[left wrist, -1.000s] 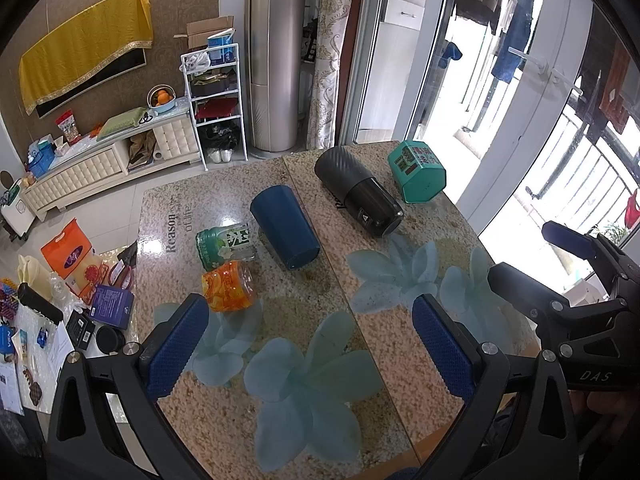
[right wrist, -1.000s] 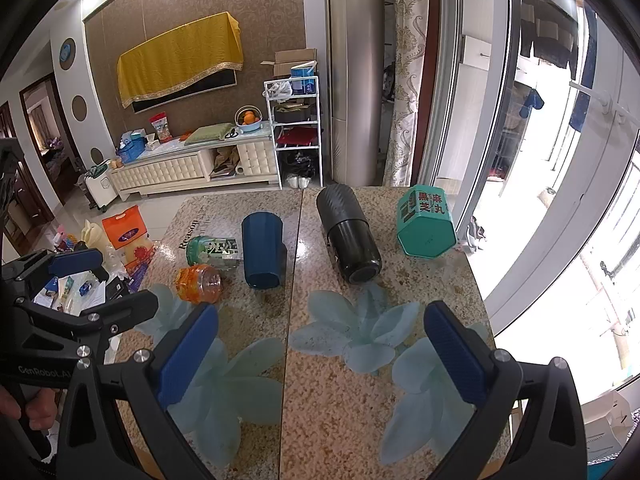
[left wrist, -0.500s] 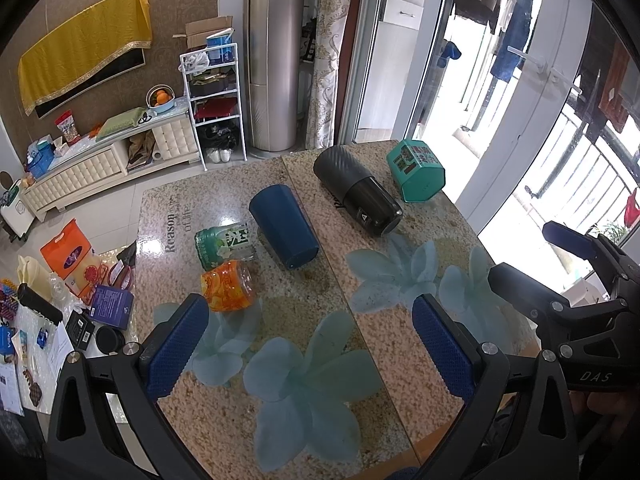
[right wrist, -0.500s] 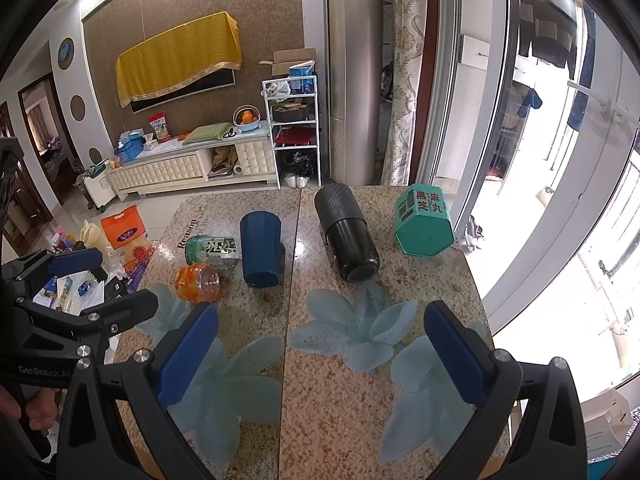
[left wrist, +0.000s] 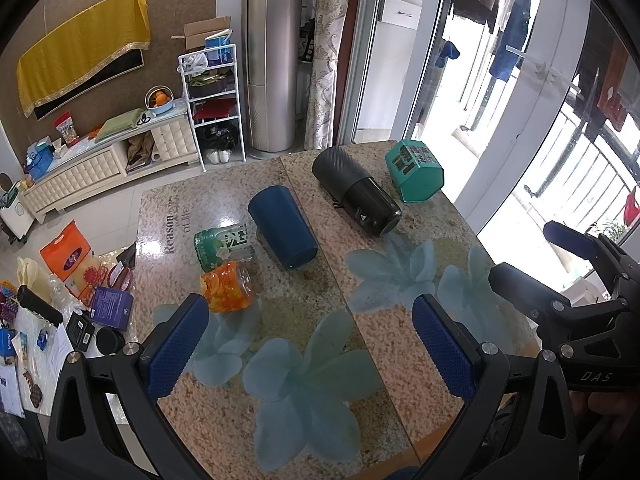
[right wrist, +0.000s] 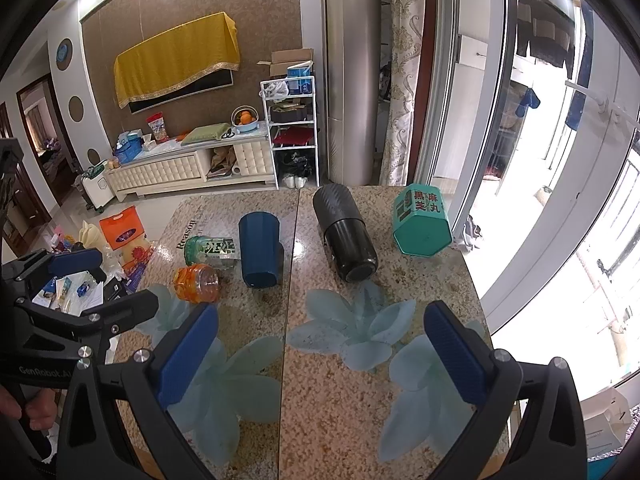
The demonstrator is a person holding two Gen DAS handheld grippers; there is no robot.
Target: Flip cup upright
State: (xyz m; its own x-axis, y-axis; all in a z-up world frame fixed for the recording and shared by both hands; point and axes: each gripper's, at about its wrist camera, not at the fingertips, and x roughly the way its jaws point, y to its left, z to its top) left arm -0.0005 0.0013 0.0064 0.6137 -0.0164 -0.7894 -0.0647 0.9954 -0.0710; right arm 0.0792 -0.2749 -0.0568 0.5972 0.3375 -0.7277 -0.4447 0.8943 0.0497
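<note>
A dark blue cup (left wrist: 283,232) lies on its side mid-table, its closed base toward me; it also shows in the right wrist view (right wrist: 259,249). A black textured cup (left wrist: 355,196) lies on its side to the right of it, seen too in the right wrist view (right wrist: 345,233). My left gripper (left wrist: 308,342) is open and empty, above the near part of the table, well short of the cups. My right gripper (right wrist: 322,354) is open and empty too, beside the left one at the near edge.
A green can (left wrist: 223,243) and an orange jar (left wrist: 226,287) lie on their sides left of the blue cup. A teal hexagonal box (left wrist: 415,176) lies at the far right corner. The granite table (left wrist: 304,364) has flower prints. Clutter covers the floor (left wrist: 60,300) to the left.
Both views have shifted very slightly; the objects sit a touch farther up in the frames. Nothing on the table has moved and both grippers remain open.
</note>
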